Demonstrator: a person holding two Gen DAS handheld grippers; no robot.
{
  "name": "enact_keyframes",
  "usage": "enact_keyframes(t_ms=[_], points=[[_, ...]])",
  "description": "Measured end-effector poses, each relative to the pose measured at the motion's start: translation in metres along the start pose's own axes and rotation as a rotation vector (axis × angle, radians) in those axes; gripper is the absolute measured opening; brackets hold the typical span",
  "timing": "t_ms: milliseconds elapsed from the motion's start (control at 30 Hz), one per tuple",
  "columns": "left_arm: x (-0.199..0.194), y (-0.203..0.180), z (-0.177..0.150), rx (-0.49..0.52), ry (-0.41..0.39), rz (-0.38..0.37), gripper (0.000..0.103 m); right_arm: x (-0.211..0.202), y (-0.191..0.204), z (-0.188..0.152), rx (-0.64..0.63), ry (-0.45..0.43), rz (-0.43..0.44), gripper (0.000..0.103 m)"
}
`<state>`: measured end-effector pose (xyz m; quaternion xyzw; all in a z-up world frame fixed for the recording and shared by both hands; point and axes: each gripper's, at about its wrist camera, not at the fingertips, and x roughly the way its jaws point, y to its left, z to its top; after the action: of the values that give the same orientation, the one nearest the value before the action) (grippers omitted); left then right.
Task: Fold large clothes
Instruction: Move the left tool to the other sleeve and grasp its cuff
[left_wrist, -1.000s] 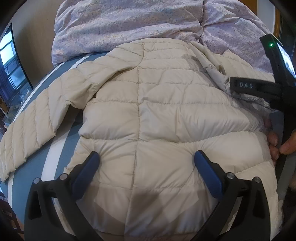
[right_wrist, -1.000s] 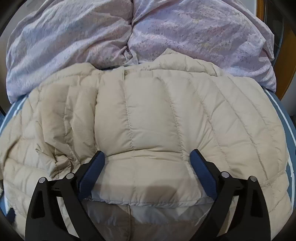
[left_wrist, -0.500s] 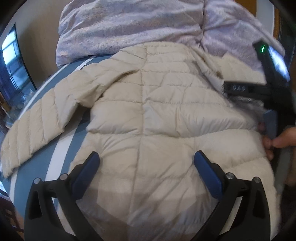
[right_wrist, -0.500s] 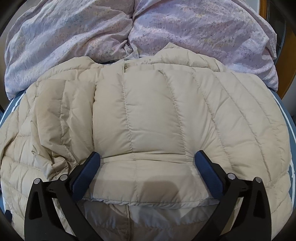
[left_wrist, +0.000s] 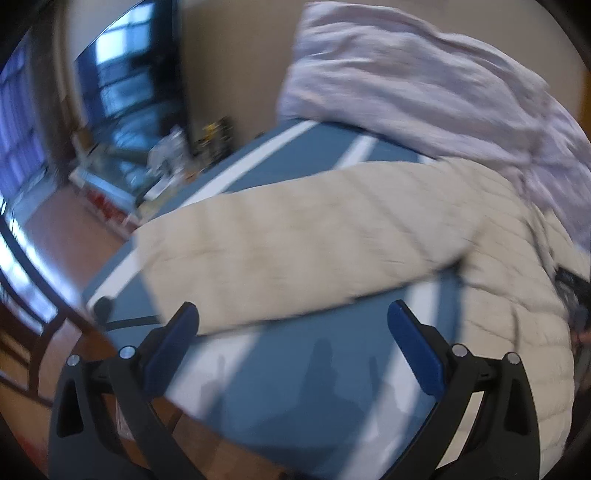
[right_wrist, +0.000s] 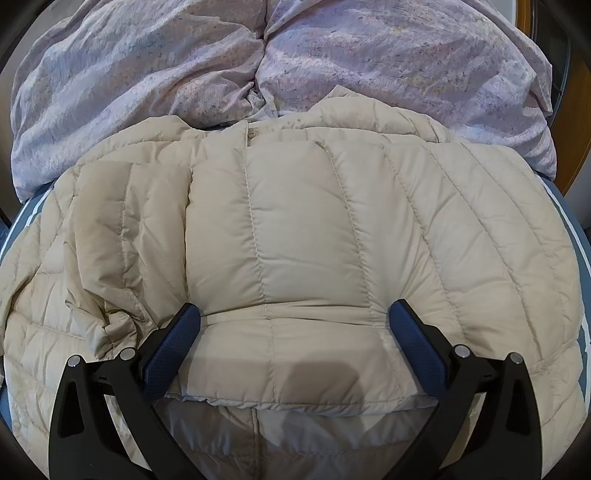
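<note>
A cream quilted puffer jacket (right_wrist: 295, 236) lies on a bed with a blue-and-white striped sheet (left_wrist: 295, 376). In the right wrist view my right gripper (right_wrist: 293, 332) is open, its blue pads either side of a folded jacket panel, low over the fabric. The left wrist view is motion-blurred. It shows the jacket's outstretched sleeve (left_wrist: 295, 254) lying across the sheet, with the jacket body (left_wrist: 517, 314) at the right. My left gripper (left_wrist: 291, 332) is open and holds nothing, just short of the sleeve's near edge.
A crumpled lilac floral duvet (right_wrist: 258, 62) is heaped along the far side of the bed. In the left wrist view the bed's left edge drops to a wooden floor (left_wrist: 62, 229), with windows (left_wrist: 125, 81) and clutter beyond. The other gripper's dark body (left_wrist: 572, 291) peeks in at the far right.
My left gripper has swung left, from over the jacket's back to the outstretched sleeve and bed edge. The right gripper has backed off slightly, and its fingers have spread a little wider.
</note>
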<state>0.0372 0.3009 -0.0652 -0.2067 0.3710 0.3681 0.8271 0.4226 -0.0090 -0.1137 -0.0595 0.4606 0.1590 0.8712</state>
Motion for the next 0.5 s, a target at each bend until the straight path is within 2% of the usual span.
enact_keyframes(t_ms=[100,200,500], points=[[0.006,0.043,0.007,-0.135,0.033,-0.024,0.101,0.0,-0.001,-0.001,0.003,-0.002,0.005,0.102],[0.009,0.073,0.01,-0.238,0.038,-0.048,0.095,0.0,-0.002,-0.001,0.007,-0.004,0.01,0.102],[0.028,0.098,0.009,-0.403,0.092,-0.146,0.081,-0.001,-0.004,-0.003,0.013,-0.007,0.02,0.102]])
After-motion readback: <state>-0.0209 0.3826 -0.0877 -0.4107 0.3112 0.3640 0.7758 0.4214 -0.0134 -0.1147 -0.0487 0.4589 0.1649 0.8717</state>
